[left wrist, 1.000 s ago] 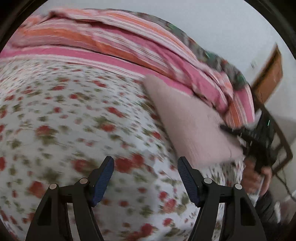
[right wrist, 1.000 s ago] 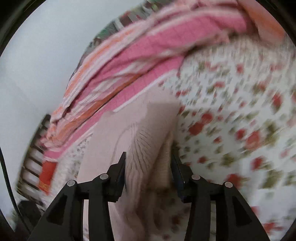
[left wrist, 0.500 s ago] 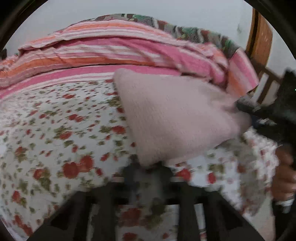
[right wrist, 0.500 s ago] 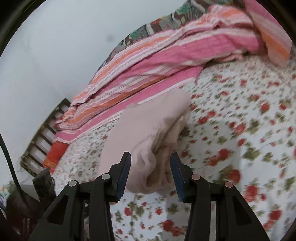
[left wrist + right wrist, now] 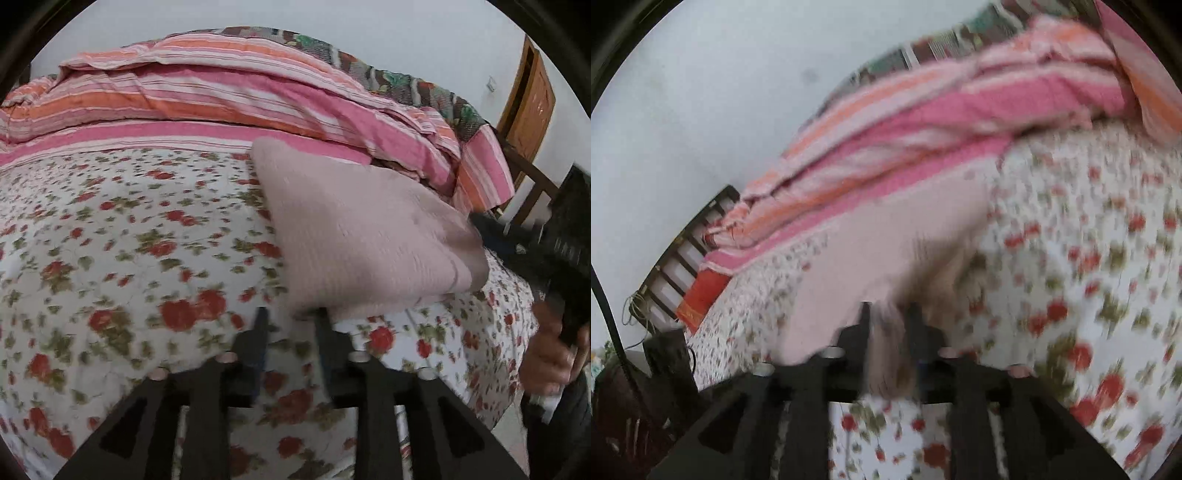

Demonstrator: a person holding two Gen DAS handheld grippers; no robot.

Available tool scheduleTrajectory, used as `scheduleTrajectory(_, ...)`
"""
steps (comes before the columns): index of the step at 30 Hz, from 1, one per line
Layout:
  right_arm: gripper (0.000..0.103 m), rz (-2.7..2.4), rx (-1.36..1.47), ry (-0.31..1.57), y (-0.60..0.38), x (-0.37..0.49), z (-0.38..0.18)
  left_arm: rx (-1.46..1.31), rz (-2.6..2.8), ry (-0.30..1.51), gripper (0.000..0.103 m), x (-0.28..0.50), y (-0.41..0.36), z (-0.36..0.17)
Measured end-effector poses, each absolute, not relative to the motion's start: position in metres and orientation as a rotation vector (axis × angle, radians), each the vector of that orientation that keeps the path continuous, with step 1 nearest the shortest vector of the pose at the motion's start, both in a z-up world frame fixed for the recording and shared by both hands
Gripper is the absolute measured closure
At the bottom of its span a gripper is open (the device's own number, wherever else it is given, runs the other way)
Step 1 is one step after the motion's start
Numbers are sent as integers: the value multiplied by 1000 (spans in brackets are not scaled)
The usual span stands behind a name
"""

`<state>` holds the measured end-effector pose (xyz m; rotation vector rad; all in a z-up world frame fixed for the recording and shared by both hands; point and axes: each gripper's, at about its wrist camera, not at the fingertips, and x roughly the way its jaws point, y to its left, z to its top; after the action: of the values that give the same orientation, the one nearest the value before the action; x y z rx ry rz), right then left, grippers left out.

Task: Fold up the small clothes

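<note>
Folding pink knit garment on floral bedsheet, near striped quilt.
Right gripper narrow, pinching a bunched edge; left gripper narrow, jaws just reopened, corner at tips, grip unclear. Next, likely: carry edge over, lay flat.

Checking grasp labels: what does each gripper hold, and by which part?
Right gripper: pink garment, by its bunched near edge. Left gripper: nothing; jaws just reopened, apart, at the garment's near corner.
</note>
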<state>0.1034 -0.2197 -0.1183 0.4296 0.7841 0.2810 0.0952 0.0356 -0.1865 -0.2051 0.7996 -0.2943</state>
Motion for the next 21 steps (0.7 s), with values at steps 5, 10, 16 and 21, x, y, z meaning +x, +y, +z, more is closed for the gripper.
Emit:
scheduleTrajectory(5, 66, 168, 366, 872, -207, 148, -128, -296, -274, 782, 59, 87, 66, -184)
scheduleTrajectory(10, 90, 183, 173, 795, -186, 146, -117, -325, -247, 746, 55, 82, 86, -177)
scheduleTrajectory(16, 90, 110, 262, 820, -221, 142, -135, -352, -248, 749, 54, 97, 91, -174)
scheduleTrajectory(21, 75, 74, 218, 910, -226, 150, -154, -332, -255, 748, 52, 117, 81, -165)
